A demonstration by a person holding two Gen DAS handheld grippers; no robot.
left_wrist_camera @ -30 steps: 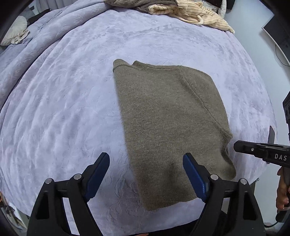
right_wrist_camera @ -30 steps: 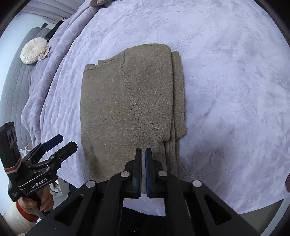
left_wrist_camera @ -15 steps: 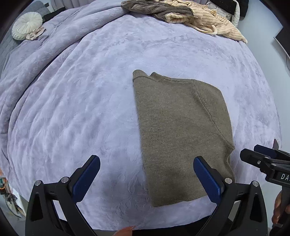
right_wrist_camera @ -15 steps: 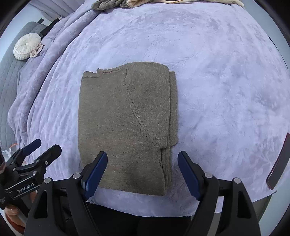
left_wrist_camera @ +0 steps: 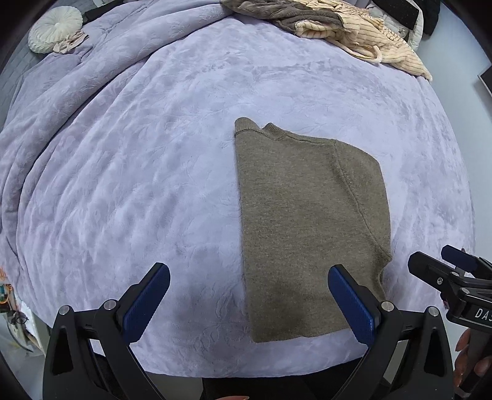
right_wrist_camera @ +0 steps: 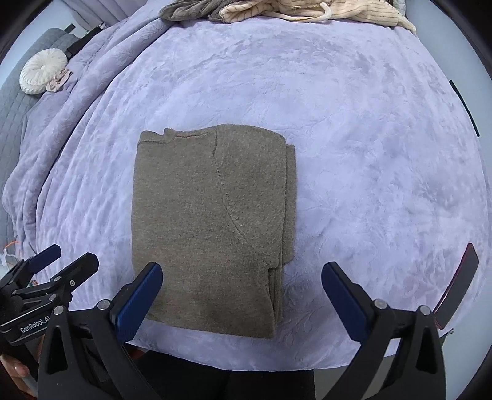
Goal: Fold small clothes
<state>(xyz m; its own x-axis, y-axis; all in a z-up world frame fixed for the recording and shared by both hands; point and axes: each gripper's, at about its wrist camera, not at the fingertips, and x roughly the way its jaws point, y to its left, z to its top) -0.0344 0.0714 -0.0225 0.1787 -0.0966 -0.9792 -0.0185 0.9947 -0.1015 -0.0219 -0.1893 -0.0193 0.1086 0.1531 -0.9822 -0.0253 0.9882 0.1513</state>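
Note:
An olive-brown knit sweater (left_wrist_camera: 307, 221) lies folded lengthwise on the lavender bed cover (left_wrist_camera: 138, 184), its collar at the far end. It also shows in the right wrist view (right_wrist_camera: 212, 221), with folded layers stacked along its right edge. My left gripper (left_wrist_camera: 249, 301) is open and empty above the sweater's near left corner; it shows at the left edge of the right wrist view (right_wrist_camera: 46, 270). My right gripper (right_wrist_camera: 243, 295) is open and empty above the sweater's near right edge; it shows at the right of the left wrist view (left_wrist_camera: 446, 267).
A pile of cream striped and grey-brown clothes (left_wrist_camera: 338, 27) lies at the far edge of the bed, seen also in the right wrist view (right_wrist_camera: 276, 9). A round white cushion (left_wrist_camera: 55, 29) sits far left. The bed's near edge (right_wrist_camera: 246, 360) runs just under both grippers.
My right gripper was shut a second ago and has opened wide. Both grippers have pulled back and up from the sweater, which lies as it did.

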